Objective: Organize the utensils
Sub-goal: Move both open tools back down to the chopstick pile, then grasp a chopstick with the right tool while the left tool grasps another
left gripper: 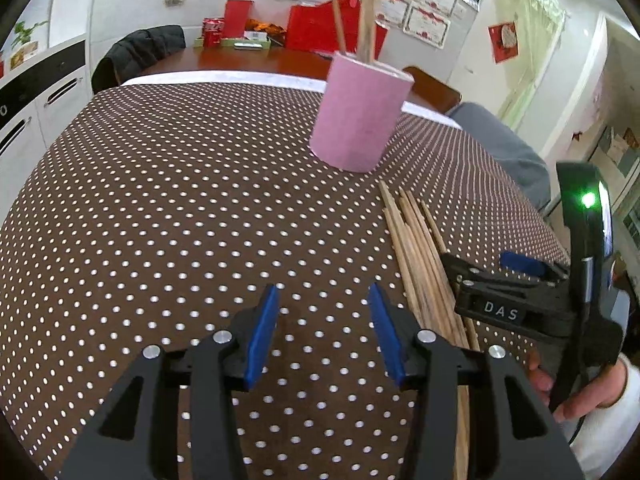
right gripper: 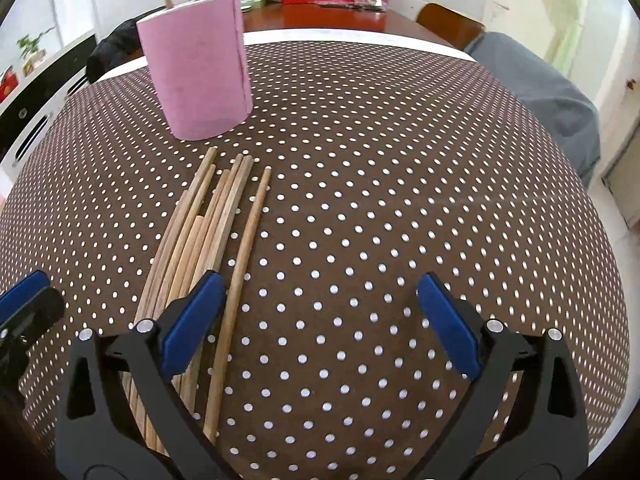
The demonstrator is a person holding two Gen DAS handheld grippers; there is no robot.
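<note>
A pink cylindrical holder [left gripper: 360, 116] [right gripper: 200, 68] stands on the brown dotted tablecloth [left gripper: 160, 200], with a few wooden chopsticks [left gripper: 352, 12] upright in it. Several loose chopsticks [left gripper: 416, 248] [right gripper: 200, 240] lie side by side in front of it. My left gripper [left gripper: 324, 332] hovers open over bare cloth, left of the pile, with nothing between its blue pads. My right gripper [right gripper: 320, 320] [left gripper: 484, 264] is wide open above the pile's right side. Its left finger [right gripper: 196, 320] covers the bundle, and one separate chopstick [right gripper: 244, 264] lies just inside the gap, untouched.
A hand [left gripper: 560, 392] holds the right gripper's handle. Behind the table stand a chair with a dark jacket [left gripper: 140, 52], a wooden table with red boxes [left gripper: 312, 28] and white cabinets [left gripper: 40, 112] at the left. A grey cushion [right gripper: 540, 92] sits by the right edge.
</note>
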